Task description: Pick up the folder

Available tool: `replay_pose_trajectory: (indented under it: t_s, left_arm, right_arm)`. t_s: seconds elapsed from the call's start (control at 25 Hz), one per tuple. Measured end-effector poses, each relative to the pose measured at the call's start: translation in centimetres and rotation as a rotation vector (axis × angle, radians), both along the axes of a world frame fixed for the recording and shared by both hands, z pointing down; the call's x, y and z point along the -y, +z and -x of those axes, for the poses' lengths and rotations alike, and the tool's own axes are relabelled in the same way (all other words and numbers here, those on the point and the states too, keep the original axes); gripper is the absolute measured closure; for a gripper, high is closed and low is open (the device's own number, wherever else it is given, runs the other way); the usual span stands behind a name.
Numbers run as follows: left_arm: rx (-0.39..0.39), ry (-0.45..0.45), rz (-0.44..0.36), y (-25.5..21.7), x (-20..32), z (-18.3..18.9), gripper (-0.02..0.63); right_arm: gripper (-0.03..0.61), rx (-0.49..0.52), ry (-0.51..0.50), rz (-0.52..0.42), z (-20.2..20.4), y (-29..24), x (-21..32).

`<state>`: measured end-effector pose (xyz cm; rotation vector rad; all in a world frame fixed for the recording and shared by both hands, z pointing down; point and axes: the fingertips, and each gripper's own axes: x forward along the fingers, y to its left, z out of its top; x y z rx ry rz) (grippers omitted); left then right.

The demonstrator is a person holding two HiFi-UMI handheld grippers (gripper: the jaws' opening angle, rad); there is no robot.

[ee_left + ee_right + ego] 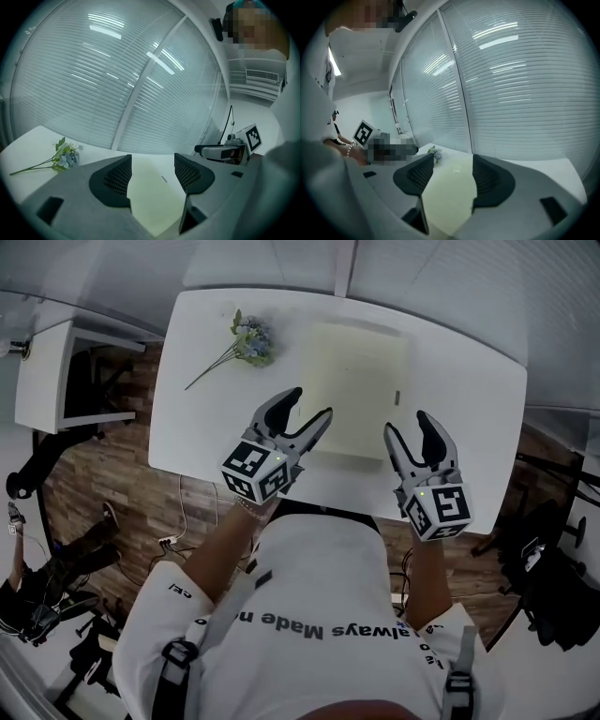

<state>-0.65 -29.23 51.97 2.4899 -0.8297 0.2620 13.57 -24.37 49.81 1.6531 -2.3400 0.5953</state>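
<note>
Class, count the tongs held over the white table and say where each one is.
2. The left tongs hover open at the folder's near left edge; the right tongs hover open at its near right corner.
</note>
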Motion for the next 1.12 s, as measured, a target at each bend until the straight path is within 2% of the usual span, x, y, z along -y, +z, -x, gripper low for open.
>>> replay_pose_trajectory:
  t_s: [0.48,1.12]
  left_arm:
    - [0.04,-0.008,0.095,6.4,0.2,0.7,0.326]
    - [0.07,-0.023,0.235,14.4,0.8,1.3,0.288]
  right_arm:
    - [0.318,-0.002,0.003,0.096,-0.5,6.5,0.4]
    - [0.289,0.064,0.028,0.238,-1.2,15.0,0.5]
